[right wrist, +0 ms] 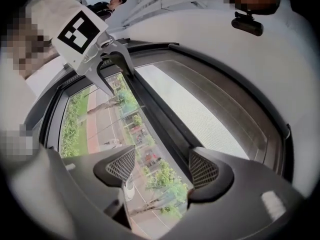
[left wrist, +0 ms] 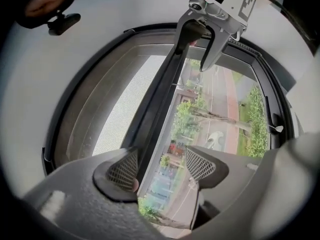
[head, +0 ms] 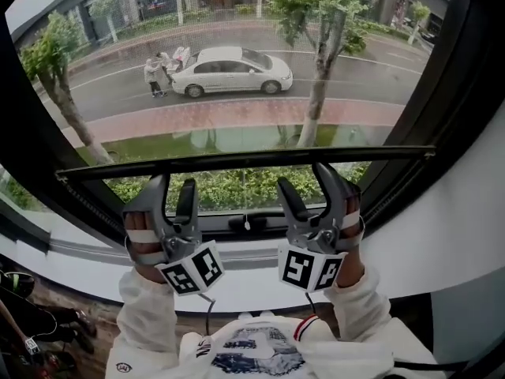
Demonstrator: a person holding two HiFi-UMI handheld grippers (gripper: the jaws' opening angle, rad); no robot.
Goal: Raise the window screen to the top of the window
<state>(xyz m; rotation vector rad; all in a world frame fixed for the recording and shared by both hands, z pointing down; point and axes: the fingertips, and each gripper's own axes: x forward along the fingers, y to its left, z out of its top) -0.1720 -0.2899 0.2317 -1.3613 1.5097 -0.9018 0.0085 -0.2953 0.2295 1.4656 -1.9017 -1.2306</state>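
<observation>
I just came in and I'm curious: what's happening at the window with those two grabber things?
A person holds a gripper in each hand at the window. The left gripper and the right gripper both have their jaws open, with the dark bottom bar of the window screen running between them. Mesh hangs above the bar and the hedge shows clearly below it, so the screen is not at the top yet.

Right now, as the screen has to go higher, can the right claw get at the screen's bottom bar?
Likely yes. The right claw stands open with the bottom bar running between its jaws, close by one pad, and nothing blocks it.
</observation>
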